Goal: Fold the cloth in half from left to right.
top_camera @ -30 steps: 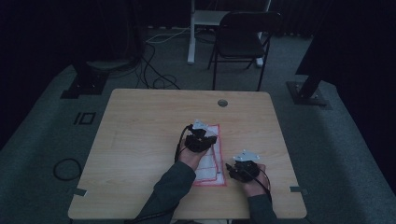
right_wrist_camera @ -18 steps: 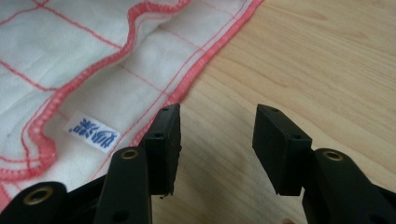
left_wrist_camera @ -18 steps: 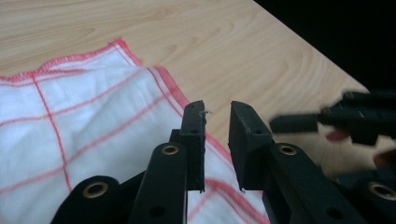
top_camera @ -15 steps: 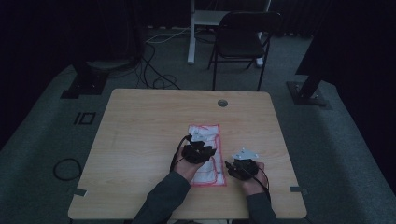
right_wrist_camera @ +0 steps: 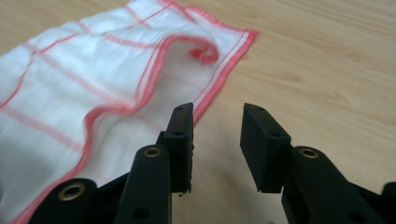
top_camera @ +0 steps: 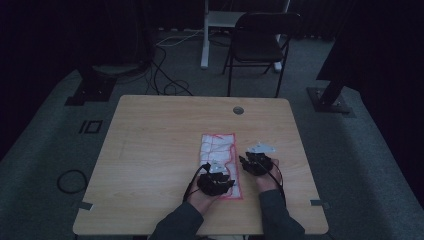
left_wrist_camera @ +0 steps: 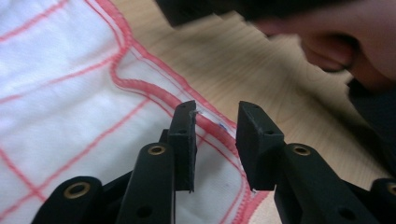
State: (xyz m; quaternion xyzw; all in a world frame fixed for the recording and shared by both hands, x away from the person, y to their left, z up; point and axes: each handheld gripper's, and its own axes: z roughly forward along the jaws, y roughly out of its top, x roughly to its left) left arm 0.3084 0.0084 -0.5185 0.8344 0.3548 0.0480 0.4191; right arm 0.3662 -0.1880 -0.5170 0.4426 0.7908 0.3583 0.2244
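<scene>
A white cloth (top_camera: 218, 146) with red grid lines and a red hem lies flat on the wooden table (top_camera: 150, 150), its long side running away from me. My left gripper (top_camera: 215, 181) sits over the cloth's near end. In the left gripper view it (left_wrist_camera: 215, 112) is open, its jaws either side of the wavy red hem of the cloth (left_wrist_camera: 56, 93). My right gripper (top_camera: 256, 162) is just right of the cloth. In the right gripper view it (right_wrist_camera: 217, 112) is open over bare wood beside the cloth (right_wrist_camera: 93, 88), whose edge is folded over with a curled corner.
A round cable hole (top_camera: 238, 110) sits near the table's far edge. A black folding chair (top_camera: 260, 45) and floor cables stand beyond the table. The person's other hand (left_wrist_camera: 345, 51) is close in the left gripper view.
My left gripper has drawn back along the cloth toward its near end. My right gripper has edged forward, closer to the cloth's right edge.
</scene>
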